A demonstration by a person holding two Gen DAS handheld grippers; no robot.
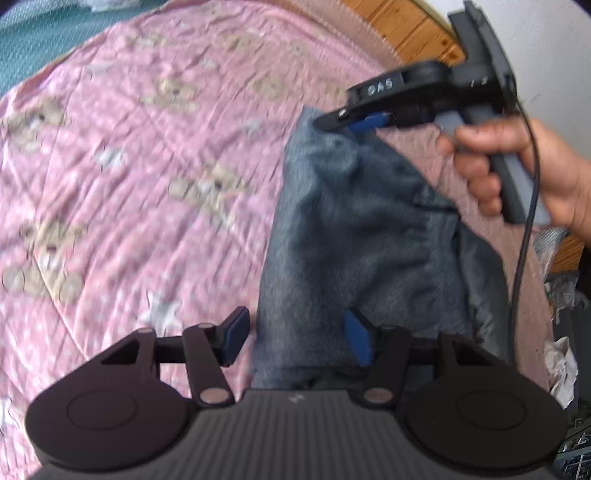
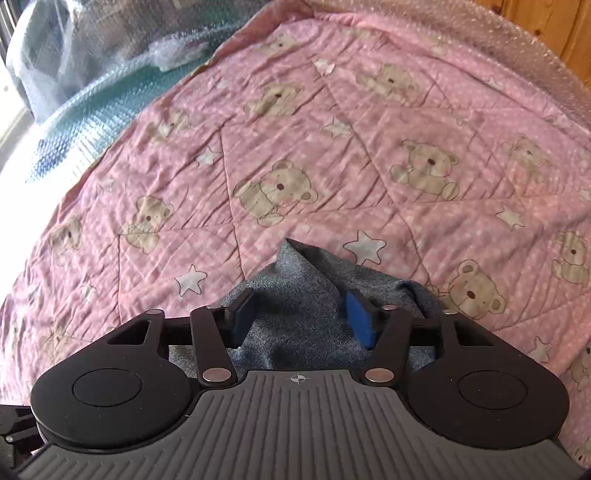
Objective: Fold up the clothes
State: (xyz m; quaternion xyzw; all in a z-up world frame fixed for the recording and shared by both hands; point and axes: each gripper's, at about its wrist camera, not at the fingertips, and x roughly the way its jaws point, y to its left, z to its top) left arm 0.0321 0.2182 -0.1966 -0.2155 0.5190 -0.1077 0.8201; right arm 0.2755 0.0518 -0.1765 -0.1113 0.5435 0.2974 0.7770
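A grey-blue garment [image 1: 354,236] lies on the pink teddy-bear quilt [image 1: 129,184], bunched into folds. My left gripper [image 1: 295,341] is open, its near edge of the garment lying between the blue pads without being pinched. My right gripper [image 1: 351,122] shows in the left wrist view at the garment's far corner, held by a hand [image 1: 517,170]. In the right wrist view the right gripper [image 2: 299,319] is open, with the garment [image 2: 295,295] lying between and under its fingers, a corner pointing away.
The quilt [image 2: 332,129] covers the bed. Bubble wrap over a teal sheet [image 2: 92,110] lies at the far left. A wooden wall panel [image 2: 535,26] stands at the back right. Clutter [image 1: 565,295] sits off the bed's right edge.
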